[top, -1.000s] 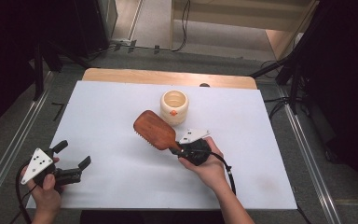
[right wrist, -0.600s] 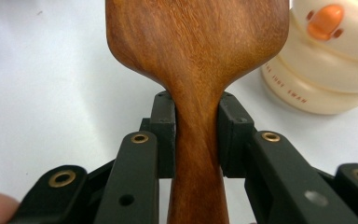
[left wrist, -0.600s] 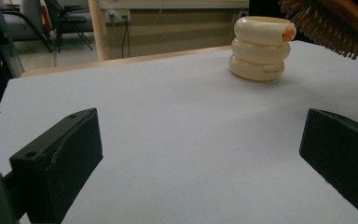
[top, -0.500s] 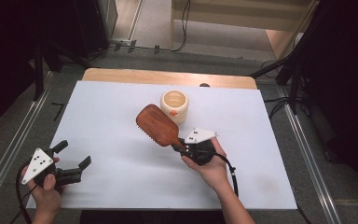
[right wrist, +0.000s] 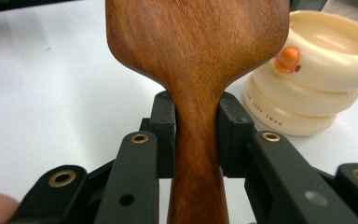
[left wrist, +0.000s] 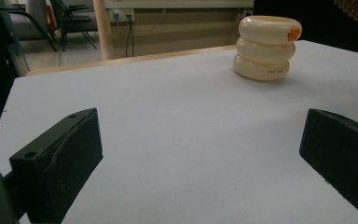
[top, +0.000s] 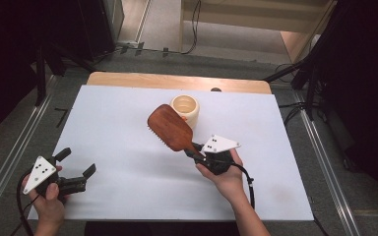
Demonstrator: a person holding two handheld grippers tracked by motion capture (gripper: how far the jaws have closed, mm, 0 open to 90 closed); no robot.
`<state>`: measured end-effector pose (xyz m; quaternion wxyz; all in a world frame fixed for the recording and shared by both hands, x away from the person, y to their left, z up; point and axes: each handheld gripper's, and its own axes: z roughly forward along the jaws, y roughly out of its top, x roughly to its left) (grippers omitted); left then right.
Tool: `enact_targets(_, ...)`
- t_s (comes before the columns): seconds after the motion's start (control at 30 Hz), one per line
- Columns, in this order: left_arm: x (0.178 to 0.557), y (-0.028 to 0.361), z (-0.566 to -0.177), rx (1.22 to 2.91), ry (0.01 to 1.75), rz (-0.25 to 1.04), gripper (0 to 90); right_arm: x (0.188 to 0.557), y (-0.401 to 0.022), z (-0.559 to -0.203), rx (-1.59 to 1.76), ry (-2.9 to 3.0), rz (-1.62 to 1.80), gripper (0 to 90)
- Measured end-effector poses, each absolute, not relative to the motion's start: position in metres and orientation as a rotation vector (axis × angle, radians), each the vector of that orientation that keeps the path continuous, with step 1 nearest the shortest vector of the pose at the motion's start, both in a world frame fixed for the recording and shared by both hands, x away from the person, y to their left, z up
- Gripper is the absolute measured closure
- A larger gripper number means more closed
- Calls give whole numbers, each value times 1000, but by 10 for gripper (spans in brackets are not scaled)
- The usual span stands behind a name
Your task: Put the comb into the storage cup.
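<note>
— Where does the high view sit?
— Above the near table edge, looking forward and down; left gripper (top: 76,169) bottom left, right gripper (top: 194,150) centre.
— And the gripper views?
— Low, close, along their jaws. Both share the cream cup (left wrist: 266,47) beyond the jaws, far for left, near for right.
</note>
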<state>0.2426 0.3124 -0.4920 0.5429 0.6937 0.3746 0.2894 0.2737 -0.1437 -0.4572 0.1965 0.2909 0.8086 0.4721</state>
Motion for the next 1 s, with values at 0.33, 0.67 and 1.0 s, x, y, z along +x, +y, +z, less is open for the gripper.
enact_targets(0.33, 241, 306, -489, 1687, 861, 707, 0, 268, -153, -459, 802, 2206, 1379, 696)
enact_targets(0.67, 236, 298, -473, 1643, 866, 734, 0, 263, -158, -456, 800, 2146, 1419, 696)
enact_targets(1.0, 236, 283, -456, 1627, 827, 659, 0, 258, -162, -455, 798, 2109, 1438, 696)
